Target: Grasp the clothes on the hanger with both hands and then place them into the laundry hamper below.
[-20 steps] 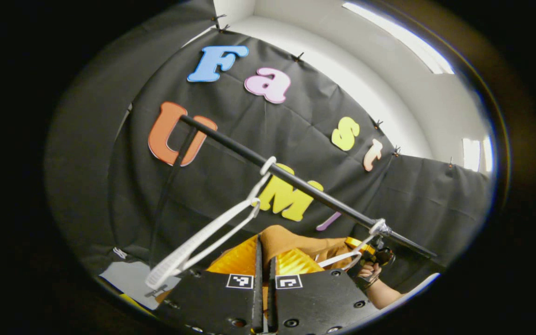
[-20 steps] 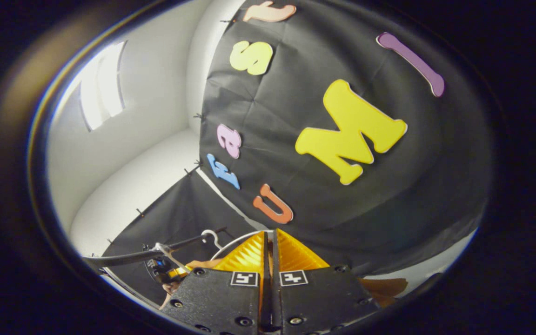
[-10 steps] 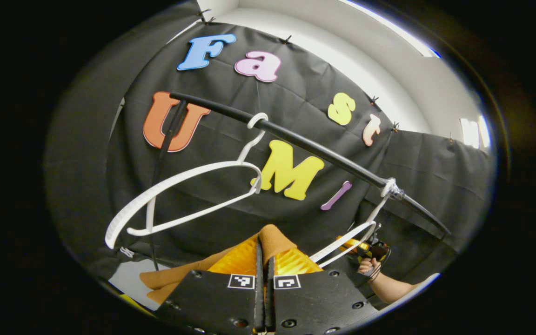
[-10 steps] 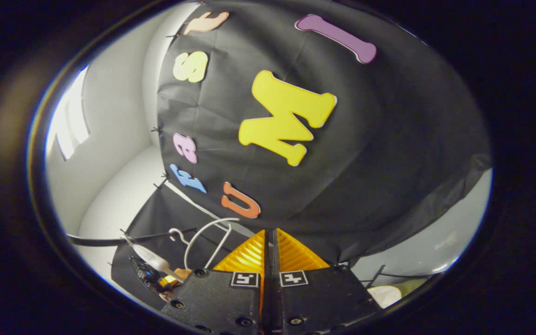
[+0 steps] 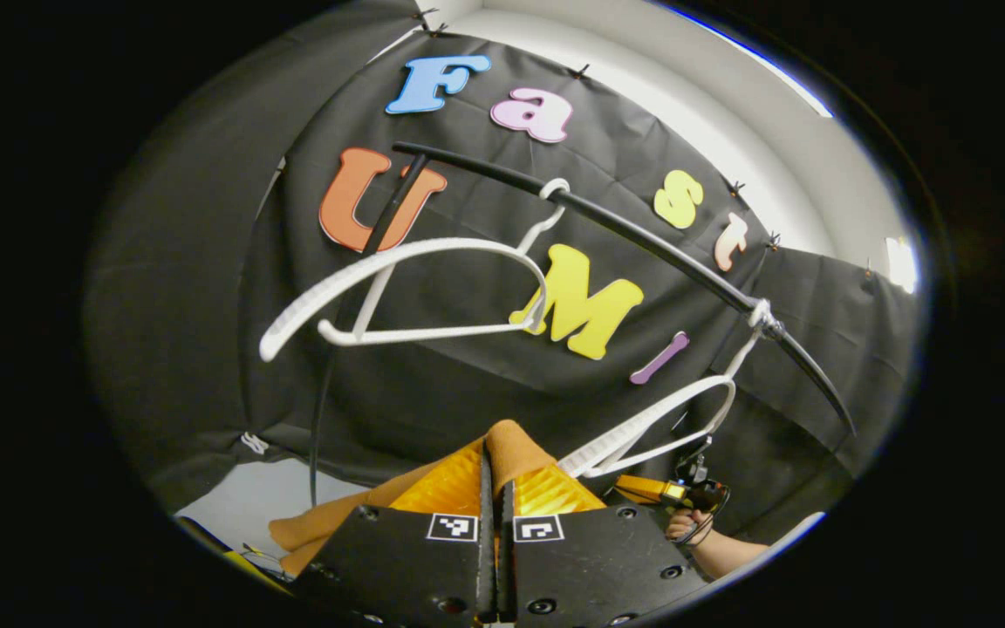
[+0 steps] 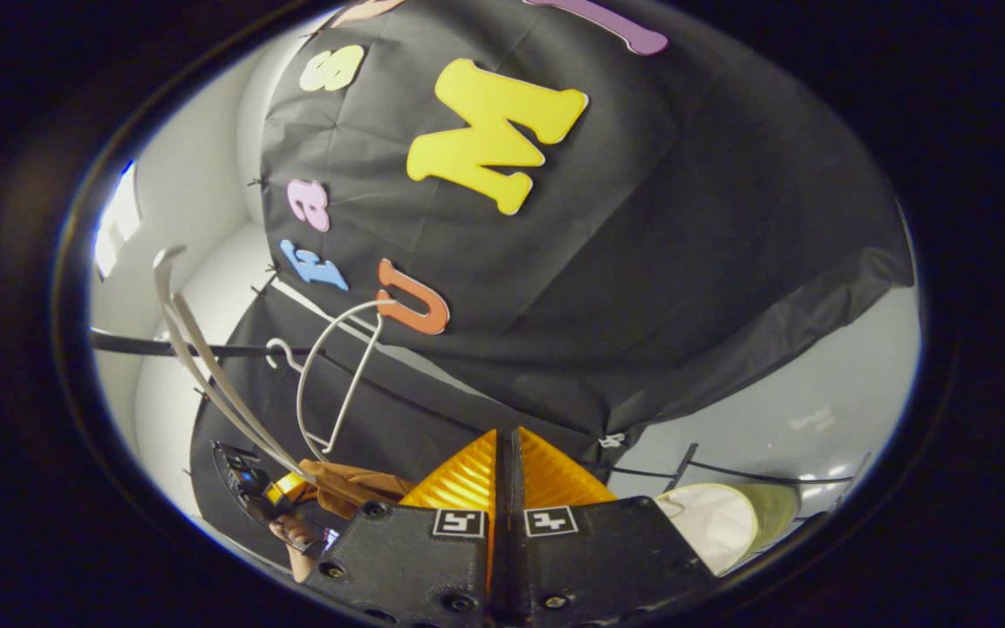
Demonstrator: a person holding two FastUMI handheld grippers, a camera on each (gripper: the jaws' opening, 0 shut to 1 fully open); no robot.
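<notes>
A: L gripper (image 5: 492, 467) – jaws?
B: Pressed tight tog. w/ orange-brown cloth pinched between them. The garment (image 5: 332, 528) pokes up past the fingertips and trails off to the near left in the left gripper view.
A: R gripper (image 6: 509, 453)?
B: Fingers together, hardly a slit. In the right gripper view no cloth is visible between the tips, so can't tell if it's holding anything. The same orange-brown fabric bunches just left of it, next to the other gripper and the hand (image 6: 291, 529) holding that one.
A: Hangers?
B: Two white ones, both bare. Left hanger (image 5: 398, 292) hooks over the black rail (image 5: 642, 249) and hangs tilted. Right hanger (image 5: 659, 423) is tied on farther along the rail, slanting down toward the other gripper & hand at near right.
A: So garment's off the hangers?
B: Yes, apart from both, below the rail, in L's grip.
A: Hamper?
B: Pale cream/yellowish hamper (image 6: 729, 528) at near right of the right gripper view, just beside R gripper's body, low by the grey floor (image 6: 816, 410). Garment isn't in it yet.
</notes>
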